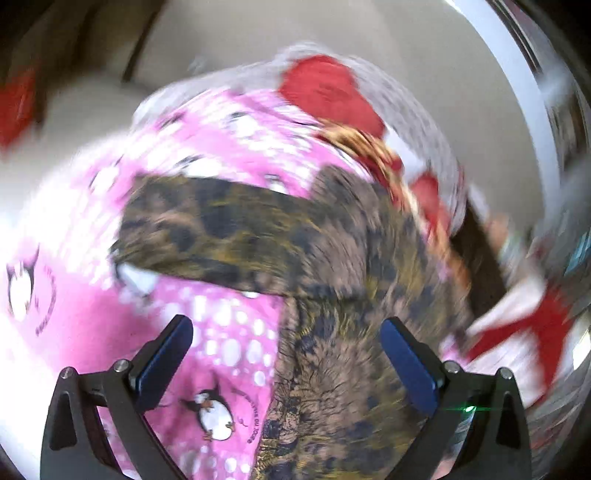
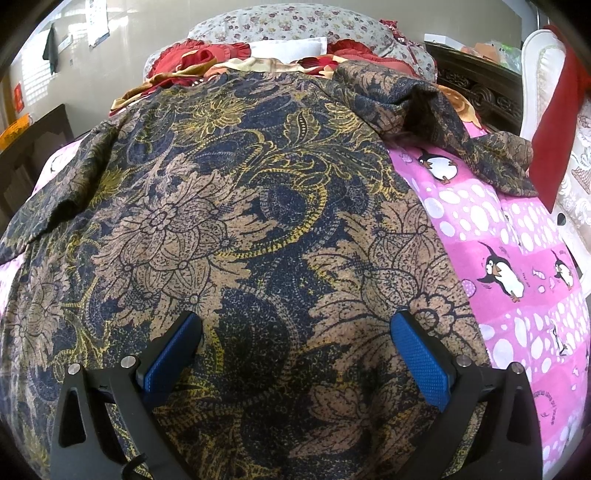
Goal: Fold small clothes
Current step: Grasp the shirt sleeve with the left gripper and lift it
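Batik shirt [image 2: 236, 206] lies under both tools [image 1: 286, 347] [image 2: 295, 343] (jaws apart, empty).

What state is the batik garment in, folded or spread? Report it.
Mostly spread. In the right wrist view the batik garment lies open across the penguin bedsheet, with one sleeve rumpled. No fold is made.

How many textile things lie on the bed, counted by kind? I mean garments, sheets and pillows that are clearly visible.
Batik-patterned garment: 1
Pink penguin bedsheet: 1
Floral pillow: 1
White pillow: 1
Red ruffled cushions: 2, as far as the view shows
Total: 6

Both grippers, left and right, are open and hold nothing.
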### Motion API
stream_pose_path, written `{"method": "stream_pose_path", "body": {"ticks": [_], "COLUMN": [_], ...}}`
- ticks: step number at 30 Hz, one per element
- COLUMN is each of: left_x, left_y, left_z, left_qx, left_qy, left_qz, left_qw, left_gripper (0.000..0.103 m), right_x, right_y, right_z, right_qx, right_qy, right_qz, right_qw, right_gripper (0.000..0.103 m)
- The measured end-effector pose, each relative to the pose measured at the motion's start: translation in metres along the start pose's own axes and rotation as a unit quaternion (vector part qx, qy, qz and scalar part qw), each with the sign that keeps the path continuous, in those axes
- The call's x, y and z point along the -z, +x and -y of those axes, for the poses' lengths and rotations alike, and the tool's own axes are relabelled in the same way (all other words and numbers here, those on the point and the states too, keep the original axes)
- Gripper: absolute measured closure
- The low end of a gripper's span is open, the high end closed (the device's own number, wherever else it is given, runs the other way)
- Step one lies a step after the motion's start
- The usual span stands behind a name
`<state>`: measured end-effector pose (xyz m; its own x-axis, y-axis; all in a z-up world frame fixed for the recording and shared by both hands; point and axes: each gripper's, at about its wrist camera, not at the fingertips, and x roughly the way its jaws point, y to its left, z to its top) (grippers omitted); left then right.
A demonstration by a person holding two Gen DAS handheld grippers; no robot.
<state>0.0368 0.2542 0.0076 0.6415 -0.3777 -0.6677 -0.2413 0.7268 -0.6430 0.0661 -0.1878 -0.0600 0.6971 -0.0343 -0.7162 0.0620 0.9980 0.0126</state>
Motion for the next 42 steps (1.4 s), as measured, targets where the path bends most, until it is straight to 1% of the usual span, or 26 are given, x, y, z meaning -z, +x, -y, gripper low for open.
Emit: {"method": "stream_pose_path", "body": {"ticks": [1,2,3,5,6,8,12,14,16,18,19,20,21,22,23,24,25,26,27,28,29,30,32,33,36,42], "left_x": [-0.007,-0.011,-0.016,-0.022,-0.023,-0.025,-0.042,-0.051,-0.055,-0.055,-0.054,-0.052,-0.049,-0.047,-0.042,-0.035,-0.030,-0.026,-0.022,-0.019,-0.017,-0.016,-0.016,-0.017,-0.016,-0.013], "left_y": [0.001,0.001,0.004,0.013,0.017,0.017,0.026,0.032,0.035,0.039,0.039,0.040,0.040,0.042,0.043,0.048,0.053,0.060,0.071,0.076,0.079,0.080,0.081,0.081,0.080,0.081], "left_z": [-0.018,-0.037,-0.058,-0.080,-0.088,-0.091,-0.083,-0.085,-0.088,-0.084,-0.080,-0.074,-0.064,-0.055,-0.043,-0.030,-0.023,-0.019,-0.018,-0.019,-0.020,-0.022,-0.026,-0.028,-0.031,-0.027], "left_qx": [0.021,0.035,0.056,0.087,0.087,0.094,0.069,0.072,0.066,0.043,0.025,0.003,-0.032,-0.066,-0.114,-0.176,-0.217,-0.248,-0.281,-0.294,-0.301,-0.304,-0.302,-0.299,-0.295,-0.299], "left_qy": [-0.034,-0.076,-0.128,-0.171,-0.189,-0.196,-0.168,-0.165,-0.164,-0.143,-0.132,-0.117,-0.086,-0.054,-0.012,0.041,0.075,0.097,0.117,0.126,0.131,0.132,0.128,0.125,0.124,0.130], "left_qz": [-0.005,-0.004,0.004,0.004,0.008,0.020,0.026,0.027,0.036,0.038,0.039,0.043,0.045,0.047,0.054,0.063,0.067,0.064,0.055,0.053,0.058,0.064,0.063,0.064,0.066,0.069], "left_qw": [0.9992,0.9965,0.9902,0.9813,0.9781,0.9759,0.9830,0.9832,0.9837,0.9880,0.9901,0.9921,0.9948,0.9952,0.9919,0.9814,0.9710,0.9618,0.9509,0.9459,0.9427,0.9412,0.9424,0.9439,0.9449,0.9428], "left_gripper": [0.001,0.002,0.002,0.004,0.004,0.004,0.004,0.004,0.004,0.007,0.013,0.020,0.023,0.029,0.033,0.033,0.030,0.025,0.022,0.016,0.012,0.010,0.007,0.006,0.005,0.004], "right_x": [0.000,0.000,0.000,0.000,0.000,0.000,0.000,0.000,0.000,0.000,0.000,0.000,0.000,0.000,0.000,0.000,-0.001,-0.001,-0.001,-0.001,-0.001,-0.001,-0.001,-0.001,-0.001,-0.001], "right_y": [0.000,0.000,0.000,-0.001,-0.001,-0.001,-0.001,-0.001,-0.001,-0.001,0.000,0.000,0.000,0.000,0.000,0.001,0.001,0.001,0.001,0.001,0.001,0.001,0.002,0.002,0.002,0.002], "right_z": [0.000,0.000,0.000,-0.001,-0.001,-0.001,-0.001,-0.001,-0.002,-0.002,-0.002,-0.002,-0.002,-0.003,-0.003,-0.004,-0.004,-0.005,-0.005,-0.004,-0.005,-0.005,-0.004,-0.004,-0.004,-0.004], "right_qx": [0.001,0.002,0.004,0.004,0.004,0.004,0.004,0.005,0.006,0.007,0.007,0.007,0.008,0.010,0.011,0.012,0.013,0.014,0.014,0.014,0.014,0.015,0.014,0.014,0.015,0.015], "right_qy": [0.000,-0.002,-0.003,-0.003,-0.003,-0.003,-0.004,-0.004,-0.005,-0.005,-0.006,-0.006,-0.007,-0.008,-0.009,-0.010,-0.010,-0.010,-0.011,-0.011,-0.011,-0.011,-0.011,-0.011,-0.011,-0.012], "right_qz": [0.000,0.000,0.000,0.001,0.000,0.000,-0.001,-0.001,-0.001,-0.002,-0.002,-0.003,-0.003,-0.006,-0.006,-0.007,-0.007,-0.008,-0.008,-0.009,-0.009,-0.009,-0.008,-0.009,-0.010,-0.011], "right_qw": [1.000,1.000,1.000,1.000,1.000,1.000,1.000,1.000,1.000,1.000,1.000,1.000,1.000,1.000,1.000,1.000,1.000,1.000,1.000,1.000,1.000,1.000,1.000,1.000,1.000,1.000], "right_gripper": [0.001,0.001,0.001,0.001,0.001,0.001,0.001,0.001,0.001,0.001,0.001,0.001,0.001,0.001,0.001,0.001,0.001,0.001,0.001,0.001,0.001,0.001,0.001,0.001,0.001,0.001]}}
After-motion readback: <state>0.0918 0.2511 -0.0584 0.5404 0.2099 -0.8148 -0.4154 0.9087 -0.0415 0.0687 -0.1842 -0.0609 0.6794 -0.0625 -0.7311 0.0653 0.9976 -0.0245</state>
